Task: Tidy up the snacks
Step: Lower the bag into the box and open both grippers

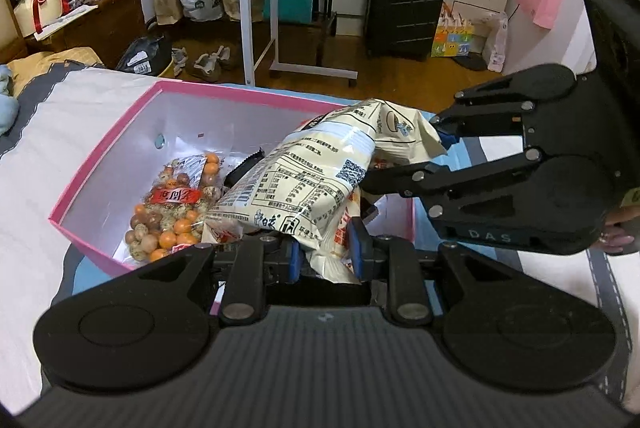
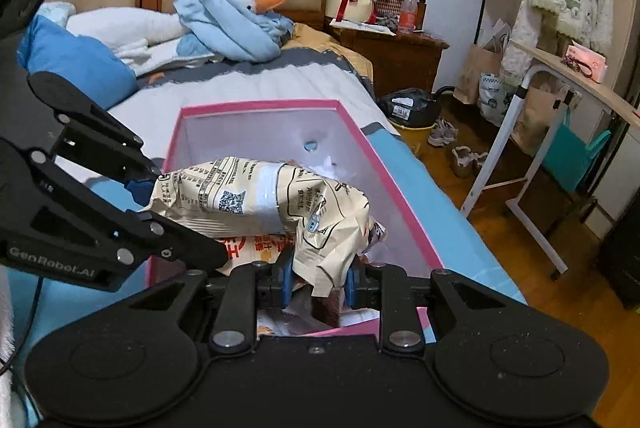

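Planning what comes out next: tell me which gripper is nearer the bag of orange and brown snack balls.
Left. The left gripper is just beside the snack-ball bag at the box's near wall; the right gripper is across the box.

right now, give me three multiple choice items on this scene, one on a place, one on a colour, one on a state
1. Where does the bag of round orange and brown snacks lie?
A. inside the box
B. on the floor
C. on the desk

2. What colour is the box rim?
A. green
B. pink
C. black

3. How is the cream snack bag held?
A. by neither claw
B. by the left claw only
C. by both claws

Answers:
1 A, it rests on the box's white bottom.
2 B, the edge is pink in both views.
3 C, the left claw and the right claw each pinch an end.
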### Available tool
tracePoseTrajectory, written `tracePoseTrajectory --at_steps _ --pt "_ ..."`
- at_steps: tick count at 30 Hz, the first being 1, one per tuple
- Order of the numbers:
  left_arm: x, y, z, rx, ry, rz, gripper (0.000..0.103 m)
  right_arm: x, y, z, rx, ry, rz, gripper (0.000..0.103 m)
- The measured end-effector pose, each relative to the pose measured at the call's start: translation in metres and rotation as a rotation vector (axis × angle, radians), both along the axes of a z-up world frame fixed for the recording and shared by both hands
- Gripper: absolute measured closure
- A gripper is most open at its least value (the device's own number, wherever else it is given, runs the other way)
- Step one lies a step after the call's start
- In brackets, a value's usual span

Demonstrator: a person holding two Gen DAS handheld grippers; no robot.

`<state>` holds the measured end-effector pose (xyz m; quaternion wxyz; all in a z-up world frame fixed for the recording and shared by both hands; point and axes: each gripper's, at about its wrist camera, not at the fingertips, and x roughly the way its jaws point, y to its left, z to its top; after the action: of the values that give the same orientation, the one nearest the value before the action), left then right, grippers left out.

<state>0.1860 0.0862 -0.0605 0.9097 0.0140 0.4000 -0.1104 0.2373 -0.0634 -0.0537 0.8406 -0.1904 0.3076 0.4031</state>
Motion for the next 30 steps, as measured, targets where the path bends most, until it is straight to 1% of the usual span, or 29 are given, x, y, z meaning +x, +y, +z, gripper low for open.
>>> tracePoseTrajectory --at_steps 1,2,3,4,5,6,7,8,11,12,15,19,20,21,22,23,25,26,27,29,30 --pt "0.001 -0.002 -0.001 0.001 0.002 -0.001 0.08 0.002 0.0 0.0 -0.001 0.001 -0.004 0.074" --pt "0.001 -0.002 -0.003 -0.008 0.007 -0.004 0.079 0.005 0.0 -0.001 -0.003 0.005 -0.016 0.072" --pt "0.001 -0.003 -0.004 -0.028 0.014 -0.009 0.074 0.007 0.001 -0.002 -0.017 0.008 -0.034 0.07" --pt "0.002 -0.002 -0.005 -0.062 0.028 -0.018 0.068 0.009 0.002 -0.004 -0.04 0.009 -0.057 0.064" --pt "0.003 0.001 -0.006 -0.097 0.045 -0.021 0.064 0.01 0.002 -0.006 -0.059 0.013 -0.075 0.061" --pt "0.002 0.004 -0.006 -0.125 0.057 -0.02 0.062 0.009 0.002 -0.007 -0.072 0.015 -0.092 0.061" --pt "0.0 0.006 -0.006 -0.149 0.062 -0.017 0.062 0.007 0.001 -0.007 -0.078 0.013 -0.106 0.057" --pt "-0.001 0.008 -0.006 -0.167 0.059 -0.015 0.062 0.004 0.0 -0.006 -0.08 0.007 -0.118 0.048" --pt "-0.006 0.016 -0.002 -0.2 0.031 0.009 0.057 -0.012 -0.011 0.001 -0.059 -0.029 -0.115 0.03" --pt "-0.008 0.017 0.0 -0.202 0.024 0.019 0.055 -0.016 -0.015 0.004 -0.048 -0.034 -0.112 0.03" --pt "-0.016 0.016 0.008 -0.176 -0.02 0.066 0.055 -0.025 -0.025 0.013 0.001 -0.021 -0.117 0.03" --pt "-0.033 0.013 0.027 -0.138 -0.137 0.082 0.055 -0.035 -0.031 0.022 0.098 -0.023 -0.127 0.03" --pt "-0.034 0.014 0.031 -0.129 -0.148 0.084 0.055 -0.035 -0.03 0.023 0.106 -0.021 -0.133 0.034" --pt "-0.035 0.013 0.032 -0.124 -0.15 0.089 0.055 -0.035 -0.029 0.024 0.112 -0.019 -0.142 0.039" --pt "-0.034 0.012 0.03 -0.126 -0.146 0.094 0.057 -0.033 -0.027 0.024 0.116 -0.016 -0.154 0.047" --pt "-0.031 0.012 0.028 -0.126 -0.136 0.096 0.057 -0.031 -0.025 0.023 0.115 -0.001 -0.174 0.055" --pt "-0.02 0.01 0.022 -0.122 -0.109 0.101 0.06 -0.023 -0.02 0.02 0.11 0.041 -0.209 0.066" --pt "-0.014 0.009 0.018 -0.122 -0.096 0.104 0.062 -0.018 -0.016 0.016 0.103 0.058 -0.229 0.066" --pt "-0.009 0.009 0.014 -0.127 -0.083 0.108 0.066 -0.014 -0.013 0.012 0.097 0.064 -0.248 0.066" --pt "-0.002 0.01 0.005 -0.137 -0.062 0.106 0.067 -0.008 -0.008 0.004 0.098 0.072 -0.269 0.066" --pt "0.001 0.011 0.0 -0.144 -0.052 0.106 0.071 -0.006 -0.007 0.001 0.103 0.072 -0.278 0.066"
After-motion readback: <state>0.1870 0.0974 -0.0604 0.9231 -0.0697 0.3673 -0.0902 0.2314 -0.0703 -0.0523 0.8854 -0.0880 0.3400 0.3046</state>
